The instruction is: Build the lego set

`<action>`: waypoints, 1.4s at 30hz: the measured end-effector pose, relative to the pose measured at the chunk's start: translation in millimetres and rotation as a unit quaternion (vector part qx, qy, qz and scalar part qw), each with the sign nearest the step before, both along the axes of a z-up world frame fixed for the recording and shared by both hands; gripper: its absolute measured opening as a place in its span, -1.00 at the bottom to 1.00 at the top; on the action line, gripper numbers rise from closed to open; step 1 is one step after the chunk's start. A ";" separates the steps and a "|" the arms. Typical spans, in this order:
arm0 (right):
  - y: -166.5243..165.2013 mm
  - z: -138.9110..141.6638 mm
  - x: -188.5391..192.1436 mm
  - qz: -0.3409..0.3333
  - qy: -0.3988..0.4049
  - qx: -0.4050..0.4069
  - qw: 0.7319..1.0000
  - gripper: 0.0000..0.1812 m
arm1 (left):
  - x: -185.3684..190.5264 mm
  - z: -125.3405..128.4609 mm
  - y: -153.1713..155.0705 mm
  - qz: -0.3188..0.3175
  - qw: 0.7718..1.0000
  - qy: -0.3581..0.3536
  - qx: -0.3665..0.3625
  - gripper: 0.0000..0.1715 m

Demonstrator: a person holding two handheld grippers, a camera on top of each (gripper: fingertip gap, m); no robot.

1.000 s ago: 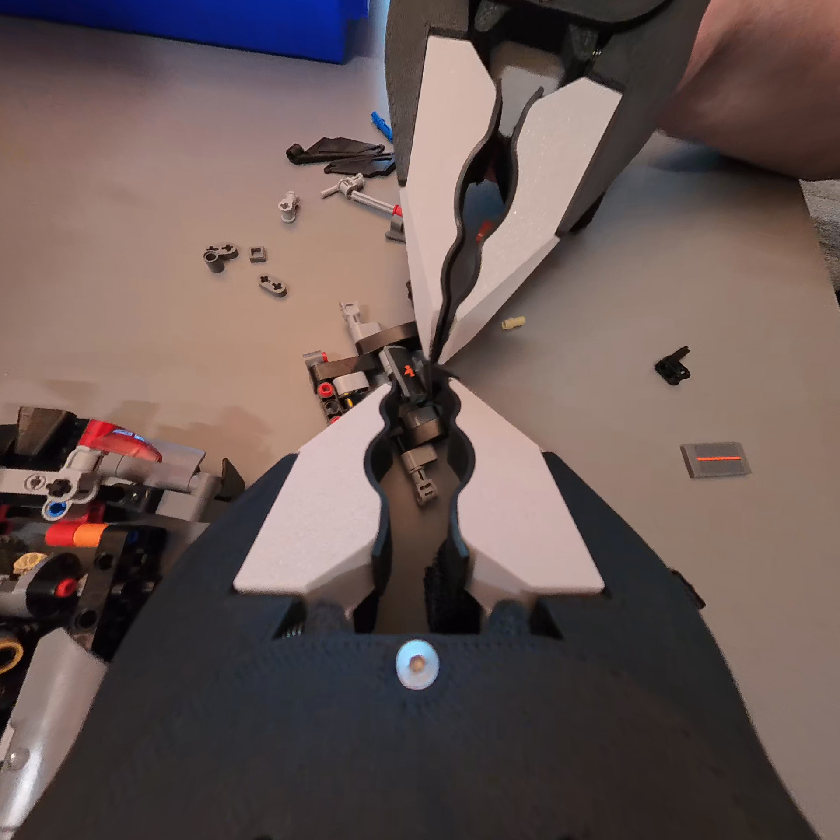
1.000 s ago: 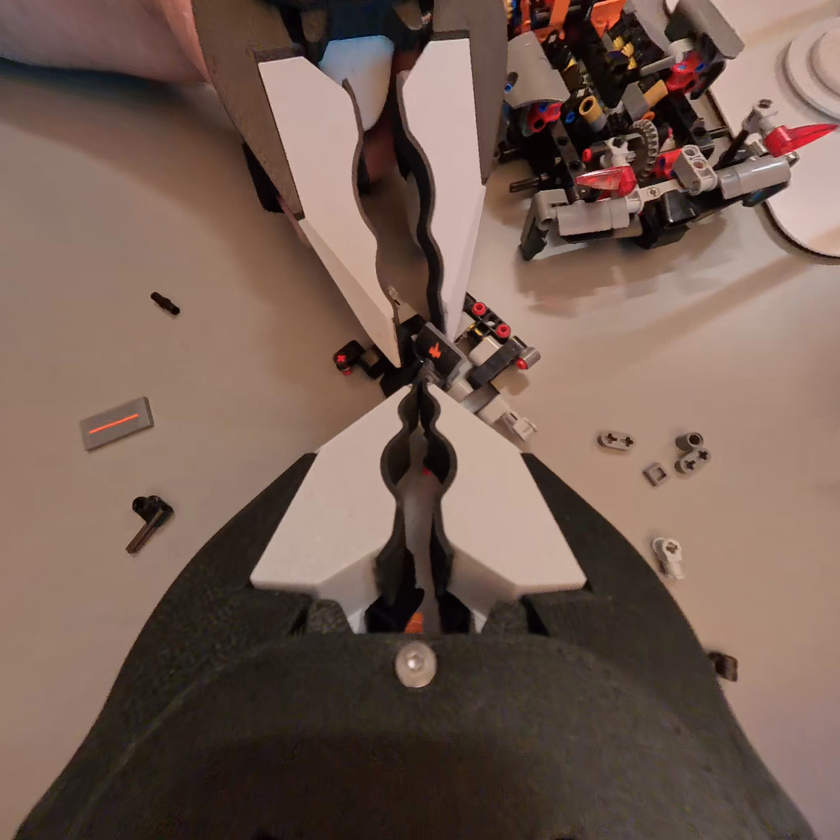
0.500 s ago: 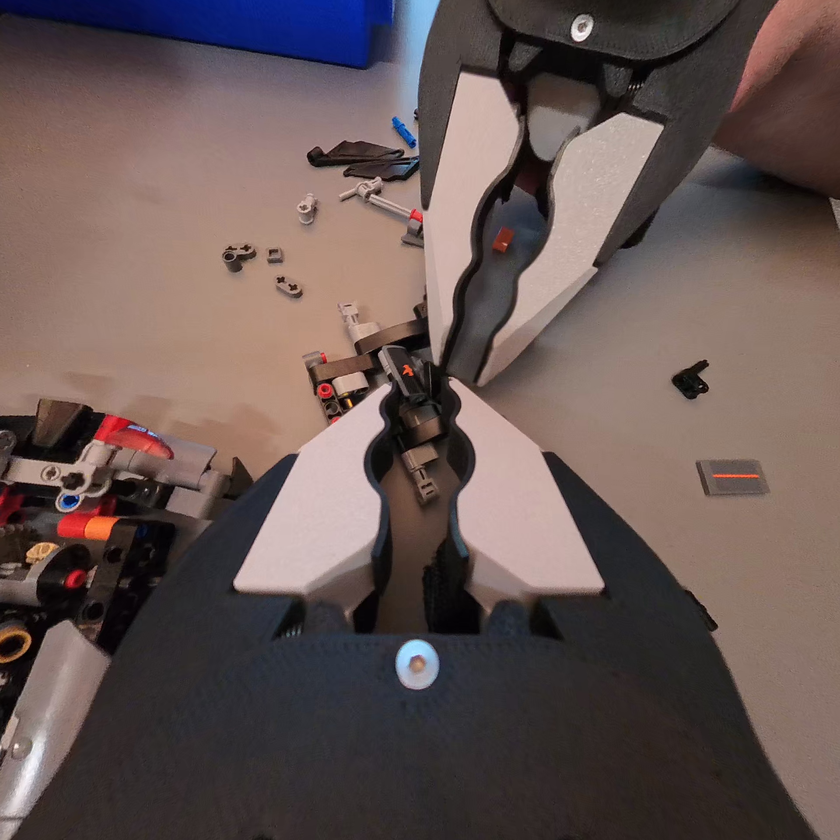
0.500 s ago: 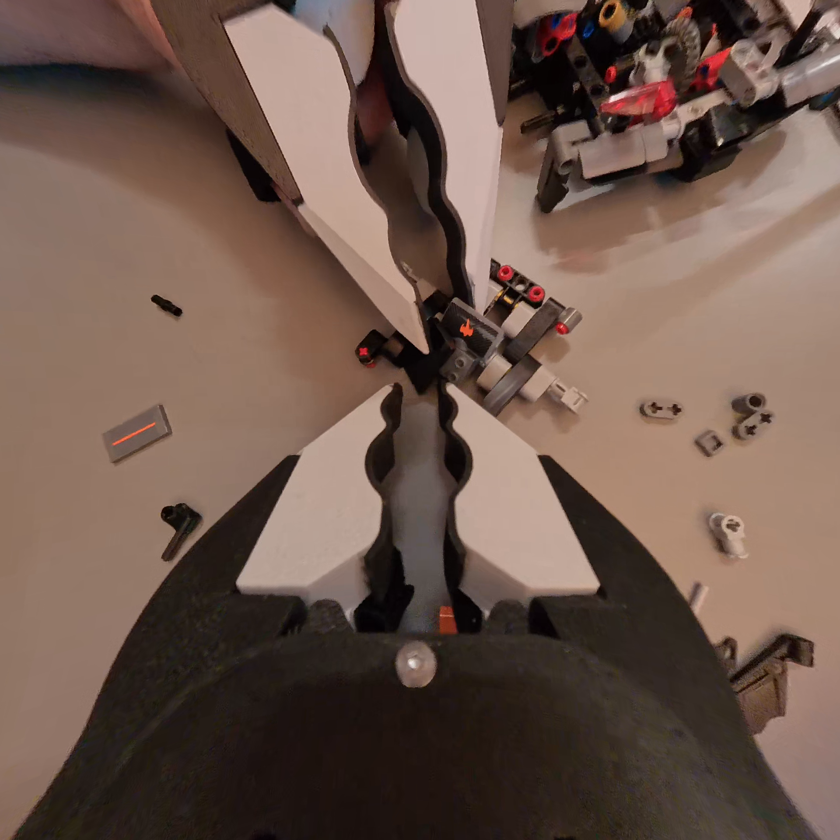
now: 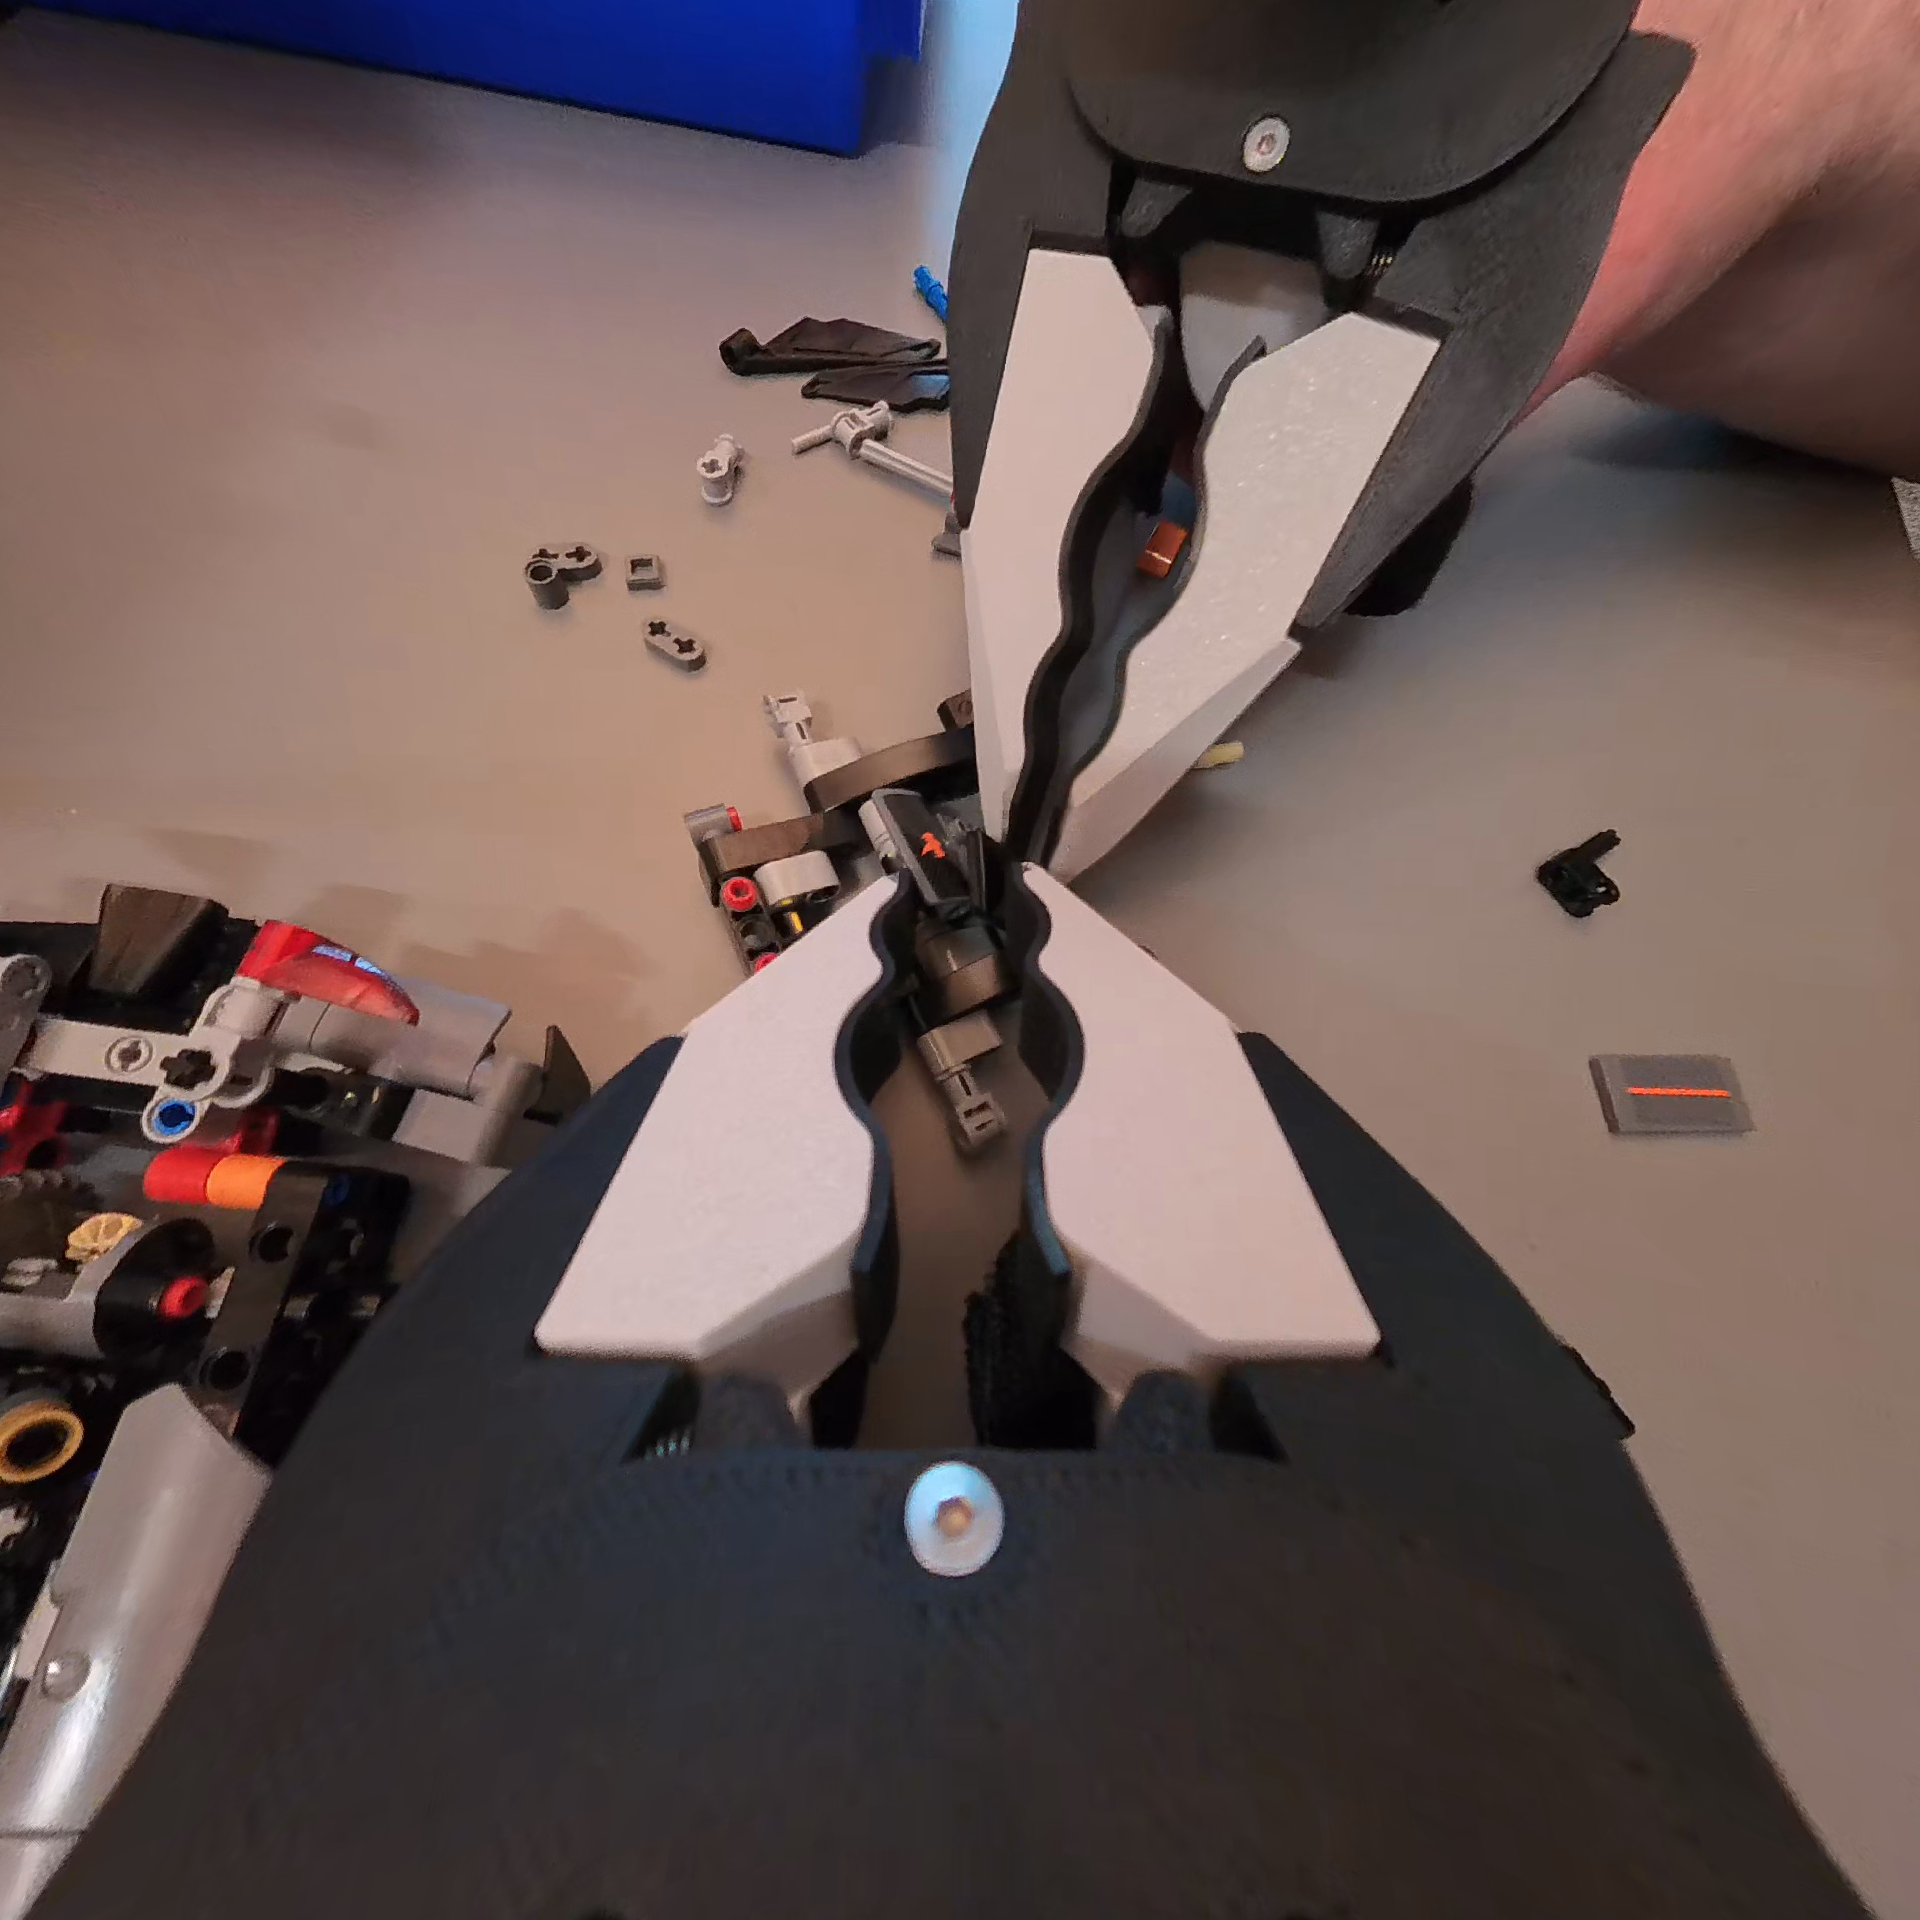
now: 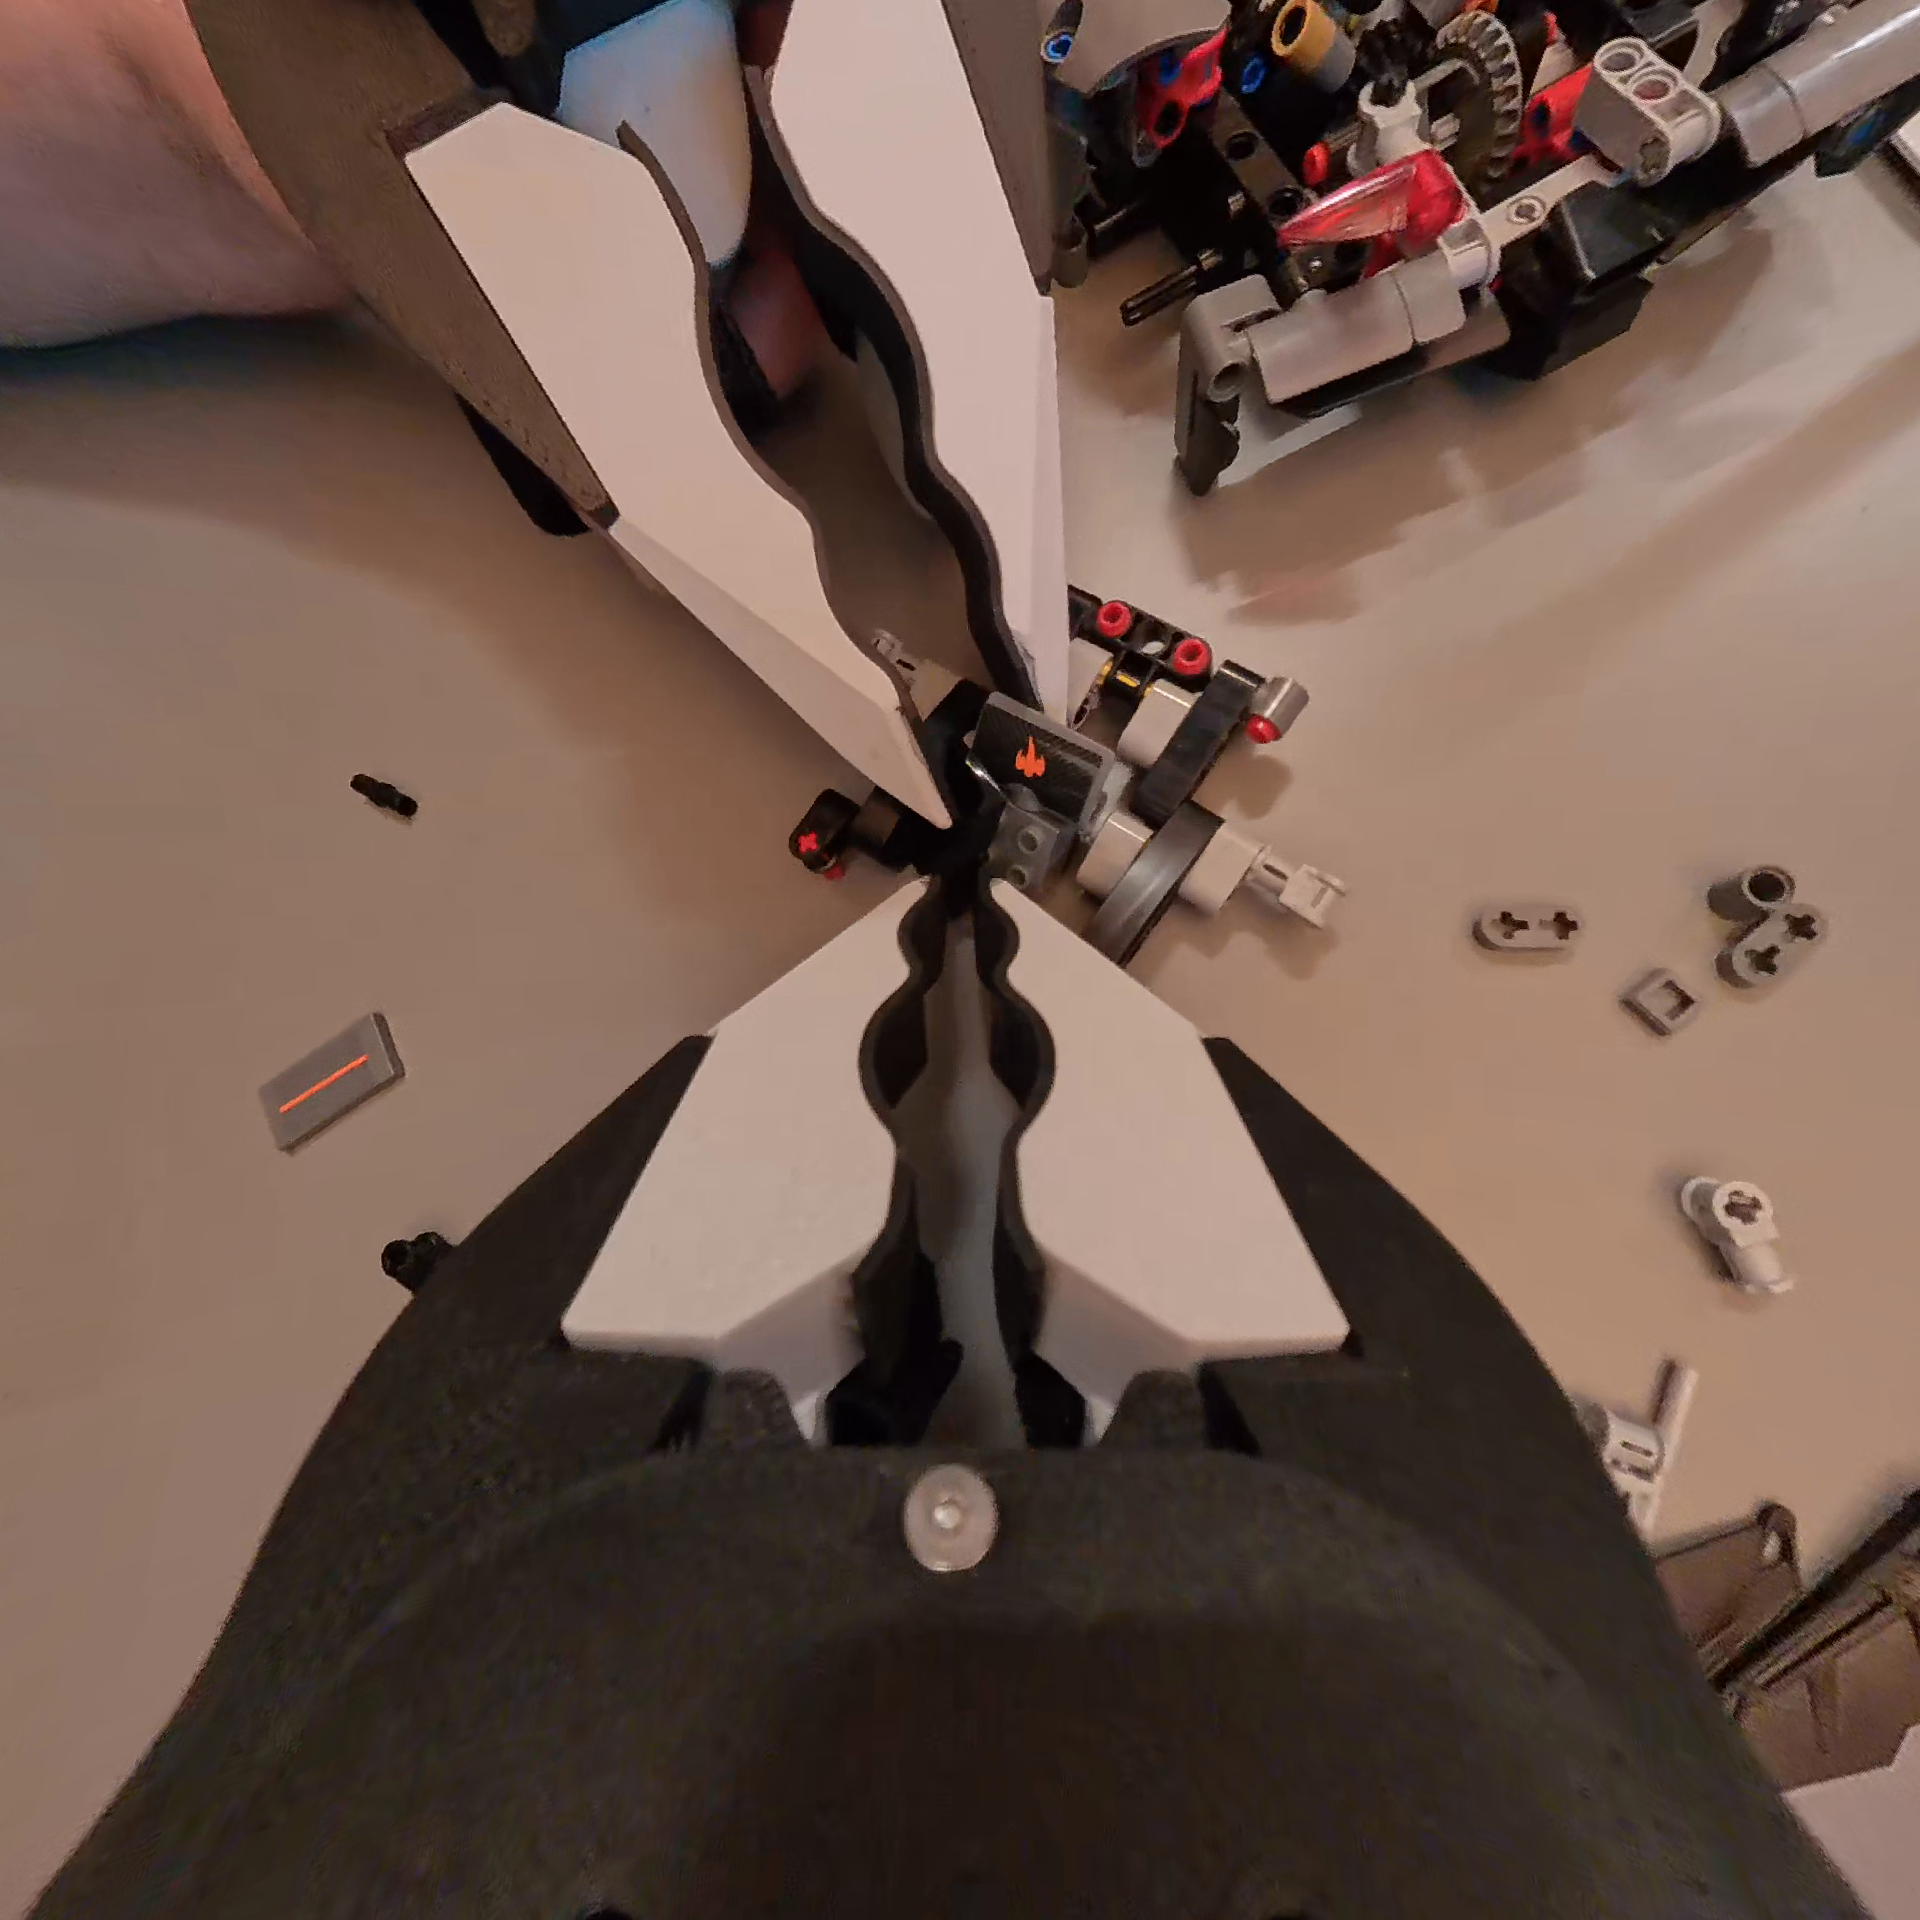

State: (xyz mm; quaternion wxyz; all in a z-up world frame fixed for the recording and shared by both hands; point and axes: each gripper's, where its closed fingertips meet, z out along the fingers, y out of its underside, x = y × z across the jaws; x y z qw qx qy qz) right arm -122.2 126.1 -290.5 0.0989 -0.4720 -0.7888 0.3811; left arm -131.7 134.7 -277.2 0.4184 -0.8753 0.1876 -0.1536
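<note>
A small lego sub-assembly [image 5: 800, 878] of black and grey beams with red pins lies on the table; it carries a dark tile with an orange mark [image 6: 1039, 764]. My left gripper [image 5: 961, 883] is shut on its near end, a grey axle part between the fingers. My right gripper [image 6: 958, 891] meets it tip to tip from the opposite side and is shut on a black part of the same sub-assembly. In the left wrist view the right gripper [image 5: 1029, 847] comes down from the top, with a small orange piece [image 5: 1162, 545] deep between its fingers.
The large part-built model [image 5: 208, 1091] sits left of the left gripper, and at the top right of the right wrist view [image 6: 1403, 260]. Loose parts lie around: a grey tile with an orange line [image 5: 1673, 1093], a black connector [image 5: 1579, 878], grey connectors [image 6: 1766, 925], black panels [image 5: 831, 358]. A blue bin [image 5: 468, 52] stands behind. Only a small space, under 4 cm, lies between the two pairs of fingers. The black connector [image 5: 1579, 878] is about equally far from each gripper, around 12 cm.
The right gripper opened and drew back a little half a second ago, then came back and closed on the sub-assembly's end. The left gripper has kept its hold and stayed put.
</note>
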 end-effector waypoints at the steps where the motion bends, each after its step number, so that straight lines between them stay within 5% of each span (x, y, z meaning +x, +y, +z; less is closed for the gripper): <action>1: -1.2 -0.1 -0.7 0.002 0.002 0.002 1.000 -0.98 | -0.1 -0.1 0.0 0.000 1.000 0.001 0.000 -0.83; 20: -4.5 2.5 -1.2 0.016 0.013 -0.018 1.000 -1.00 | -3.7 -0.8 -4.3 0.004 1.000 0.017 0.003 -0.69; 42: -2.3 2.8 -3.4 0.016 0.031 -0.009 0.999 -0.99 | 2.7 3.6 -13.5 0.001 0.998 0.062 0.003 -1.00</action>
